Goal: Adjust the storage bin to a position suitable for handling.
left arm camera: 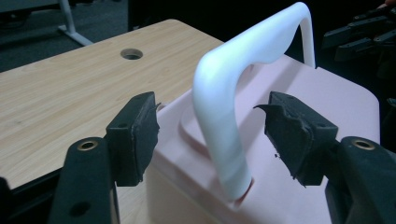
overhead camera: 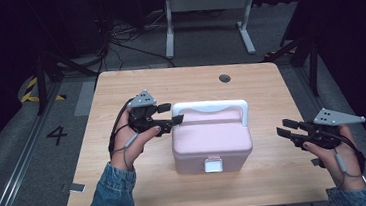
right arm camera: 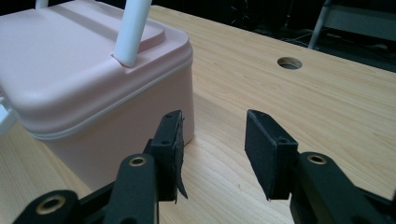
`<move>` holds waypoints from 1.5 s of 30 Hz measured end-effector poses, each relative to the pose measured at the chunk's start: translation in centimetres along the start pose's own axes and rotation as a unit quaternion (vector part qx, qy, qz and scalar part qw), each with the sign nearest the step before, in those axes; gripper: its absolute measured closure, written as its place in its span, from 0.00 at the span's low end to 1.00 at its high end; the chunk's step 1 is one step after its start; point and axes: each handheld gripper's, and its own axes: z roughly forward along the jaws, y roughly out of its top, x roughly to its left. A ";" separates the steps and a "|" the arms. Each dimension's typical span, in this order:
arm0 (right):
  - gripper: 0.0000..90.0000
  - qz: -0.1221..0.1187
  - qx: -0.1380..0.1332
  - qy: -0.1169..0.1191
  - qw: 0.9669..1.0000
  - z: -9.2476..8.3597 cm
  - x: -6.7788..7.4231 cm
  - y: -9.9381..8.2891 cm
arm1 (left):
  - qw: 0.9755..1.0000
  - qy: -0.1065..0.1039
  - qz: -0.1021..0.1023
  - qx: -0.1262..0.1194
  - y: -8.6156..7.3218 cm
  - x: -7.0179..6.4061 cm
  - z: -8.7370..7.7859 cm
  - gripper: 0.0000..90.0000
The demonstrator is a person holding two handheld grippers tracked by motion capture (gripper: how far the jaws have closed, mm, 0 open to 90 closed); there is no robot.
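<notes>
Pink box (overhead camera: 211, 139) between two open tools

My table (overhead camera: 119, 88) is pale wood with a fine straight grain. The box (overhead camera: 209, 141) on it is soft pink, its handle (overhead camera: 211, 106) and front latch (overhead camera: 213, 165) white. Both my grippers (overhead camera: 175, 122) (overhead camera: 282, 128) are black, topped with grey plates; my sleeves (overhead camera: 107, 202) are blue denim.

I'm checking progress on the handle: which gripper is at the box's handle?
The left gripper: its open jaws straddle the white handle's end; the right gripper is off the box.
</notes>
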 end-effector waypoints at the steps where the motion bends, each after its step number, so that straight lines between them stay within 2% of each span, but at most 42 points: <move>1: 0.64 0.000 0.000 -0.002 1.000 -0.1 0.0 -0.1 | 1.000 -0.003 0.002 0.001 0.0 0.0 0.4 0.40; 4: 0.65 0.004 0.001 -0.004 1.000 -0.3 0.0 -0.3 | 1.000 -0.006 0.005 0.008 0.0 -0.2 1.3 0.42; 6: 0.65 0.005 0.001 -0.005 1.000 -0.4 0.0 -0.4 | 1.000 0.001 0.027 0.008 0.0 -0.3 1.9 0.44; 7: 0.65 0.005 0.002 -0.006 1.000 -0.4 0.0 -0.4 | 0.999 -0.005 0.034 0.001 0.0 -0.4 2.2 0.48; 10: 0.65 0.008 0.004 -0.007 1.000 -0.4 0.0 -0.6 | 0.999 -0.019 0.034 -0.006 0.0 -0.8 2.6 0.57; 12: 0.65 0.008 0.004 -0.007 1.000 -0.3 0.0 -0.6 | 0.999 0.000 0.049 -0.003 0.1 -1.0 2.5 0.60; 13: 0.65 0.008 0.006 -0.008 1.000 -0.2 0.0 -0.6 | 0.999 0.004 0.051 -0.002 0.2 -1.0 2.3 0.65; 17: 0.65 0.007 0.005 -0.004 1.000 -0.1 0.0 -0.6 | 0.998 -0.004 0.053 -0.026 0.5 -1.5 1.5 0.71; 20: 0.65 0.009 0.004 -0.005 1.000 -0.1 0.0 -0.6 | 0.998 -0.012 0.061 -0.021 0.6 -1.9 1.3 0.74; 22: 0.65 0.011 0.002 -0.007 1.000 -0.2 0.0 -0.6 | 0.998 -0.015 0.060 -0.017 0.6 -2.0 1.3 0.77; 23: 0.65 0.010 0.001 -0.006 1.000 -0.2 -0.1 -0.6 | 0.998 -0.019 0.067 -0.010 0.6 -2.1 1.4 0.79; 31: 0.65 0.012 0.002 -0.006 1.000 -0.2 -0.1 -0.6 | 0.996 -0.008 0.087 -0.004 0.7 -2.4 1.3 0.81; 38: 0.64 0.014 -0.002 -0.003 1.000 -0.1 -0.1 -0.6 | 0.995 -0.003 0.100 -0.013 1.2 -2.4 1.2 0.81; 45: 0.64 0.017 -0.009 -0.001 1.000 -0.2 -0.1 -0.3 | 0.995 0.006 0.100 -0.009 2.1 -2.4 0.9 0.81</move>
